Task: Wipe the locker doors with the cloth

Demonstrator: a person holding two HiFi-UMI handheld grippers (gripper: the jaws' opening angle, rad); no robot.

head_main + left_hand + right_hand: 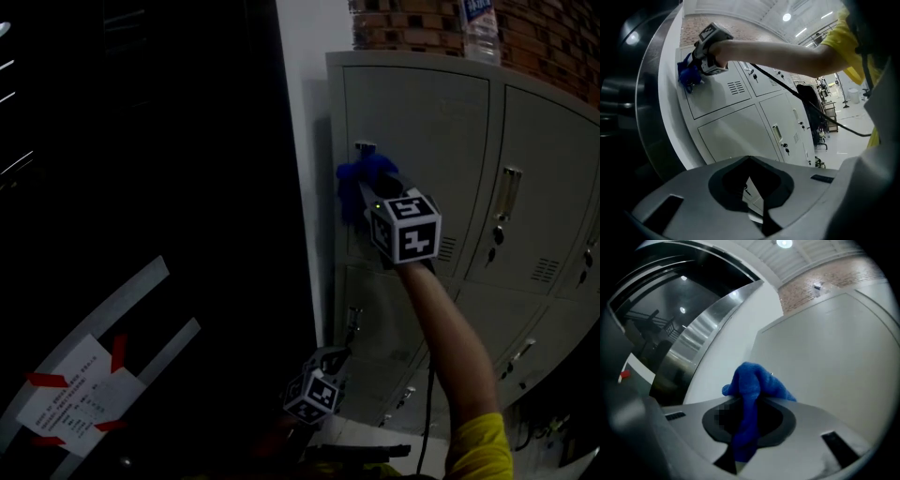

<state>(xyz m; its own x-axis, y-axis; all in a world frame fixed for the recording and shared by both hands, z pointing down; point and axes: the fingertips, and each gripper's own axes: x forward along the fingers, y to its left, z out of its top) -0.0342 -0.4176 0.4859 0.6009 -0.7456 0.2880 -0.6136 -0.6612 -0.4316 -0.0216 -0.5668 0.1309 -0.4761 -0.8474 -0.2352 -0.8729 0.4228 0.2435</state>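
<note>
The blue cloth (749,394) looks soft, light and limp, a fleecy rag that bunches instead of keeping a shape. It should take firm pressure without harm but could slip loose if only a corner is held. Here it is gripped through its bunched middle, which seems the safest hold. The right tool (743,437) is clamped on it, with a wad standing out past the jaw tips and a tail hanging back between them. In the head view that wad (354,178) lies against the upper left locker door (427,117), near the door's left edge and just below a small metal fitting (365,147). The door is hard, smooth painted metal, so the cloth should slide over it easily. The left tool (326,360) hangs low and well apart from the cloth, its jaws together with nothing between them. All doors of the locker bank (525,309) in view are shut, so their contents are hidden. Keys (495,234) hang in the locks of the neighbouring doors. A plastic bottle (479,28) stands on top of the bank; whether it holds anything cannot be told.
</note>
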